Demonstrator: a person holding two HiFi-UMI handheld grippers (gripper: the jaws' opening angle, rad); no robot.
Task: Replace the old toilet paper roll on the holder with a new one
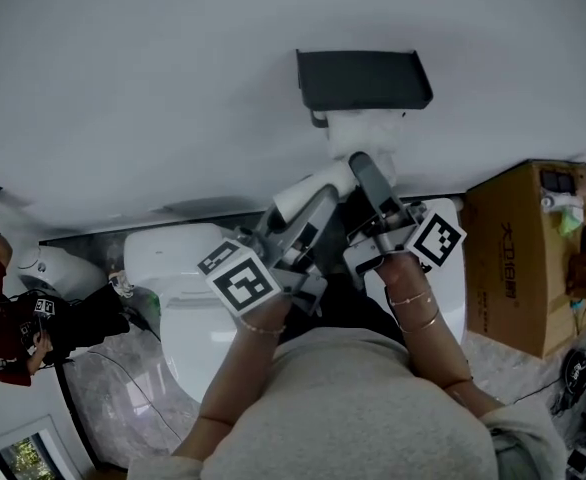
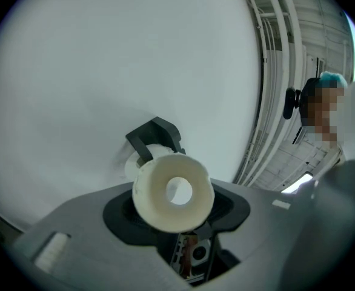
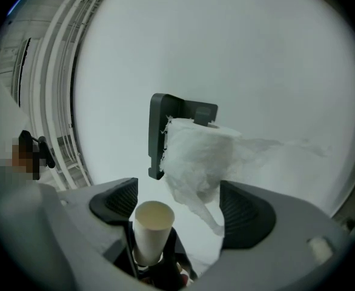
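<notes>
Two grippers: we hold both up toward the wall (image 1: pixel 173 88), side by side.
Left gripper (image 2: pixel 176 214): its jaws are closed on the new roll (image 2: pixel 172 193), a white roll seen end-on with its hole facing us.
Right gripper (image 3: pixel 180 208): its jaws are spread wide and pinch nothing. A cream tube (image 3: pixel 150 223) shows low in the gap by the left pad, and we cannot tell what supports it.
Old roll (image 3: pixel 199 156): it sits on the holder just beyond the right jaws, ragged, with a torn tail hanging down between them.
Holder (image 3: pixel 159 135): a dark bracket on the wall, above the back edge of the toilet (image 1: pixel 188 258).
Step in hand: by our reading, taking off the old roll.
Doing it well: we should centre the open jaws on the roll's body, not the tail, close firmly, and slide it off along the bracket's arm. The new roll should be kept clear to the left.
</notes>
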